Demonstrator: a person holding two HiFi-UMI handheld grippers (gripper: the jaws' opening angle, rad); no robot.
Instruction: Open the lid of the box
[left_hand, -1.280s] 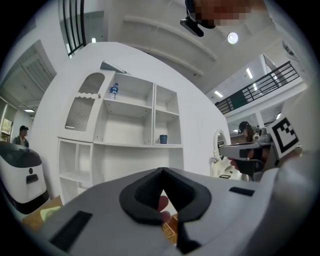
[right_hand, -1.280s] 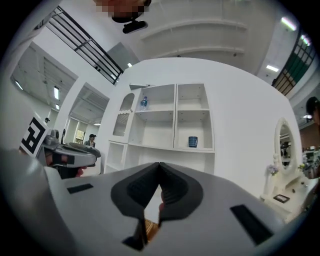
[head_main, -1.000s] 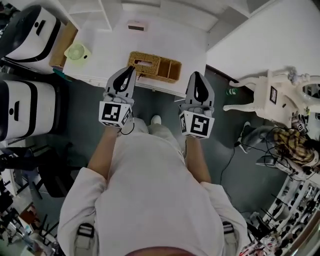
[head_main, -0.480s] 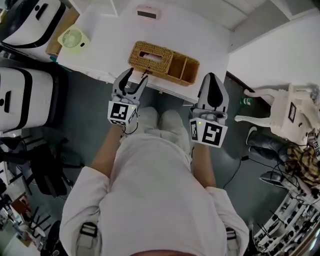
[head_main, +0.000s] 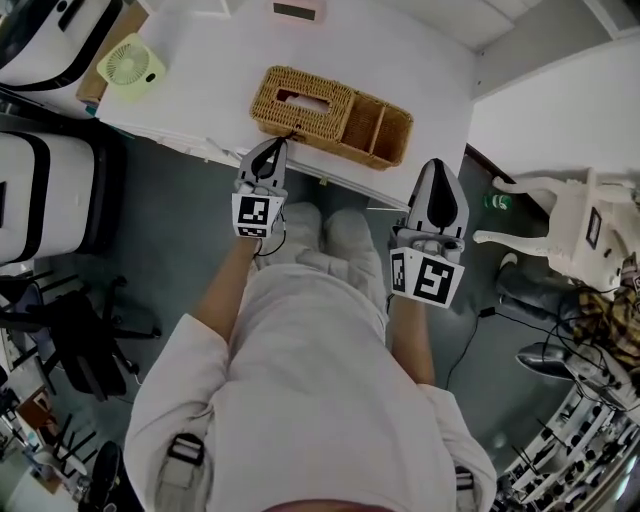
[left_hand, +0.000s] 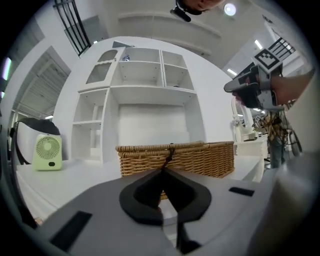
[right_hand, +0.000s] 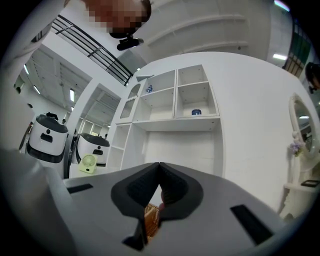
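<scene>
Two risks stand out, taken from the left. The left gripper (head_main: 271, 148) is closing. Its jaws stand tip to tip with nothing between them, just in front of the wicker box (head_main: 330, 115). In the left gripper view the dark loop (left_hand: 169, 153) on the lid's front edge lines up right above the tips, but the tips appear to fall short of it. A lift from here would, I judge, bring up nothing (the jaws would need to part and reach forward over the loop first). If the gripper pushes forward closed instead, the light box may slide back over the smooth white table (head_main: 200, 115), since nothing holds it down. Further right, the right gripper (head_main: 437, 168) hangs off the table's near edge, well apart from the box, jaws together and empty. With it idle there, a pull on the loop could raise the whole box rather than hinge the lid.

The box sits near the table's front edge, lying lengthwise across, beyond the two grippers. Its left part is covered by a flat woven lid (head_main: 300, 100) with a long slot in the top, and the lid lies closed. Its right part is two open compartments that look empty. The weave is golden-brown and looks stiff and light.
</scene>
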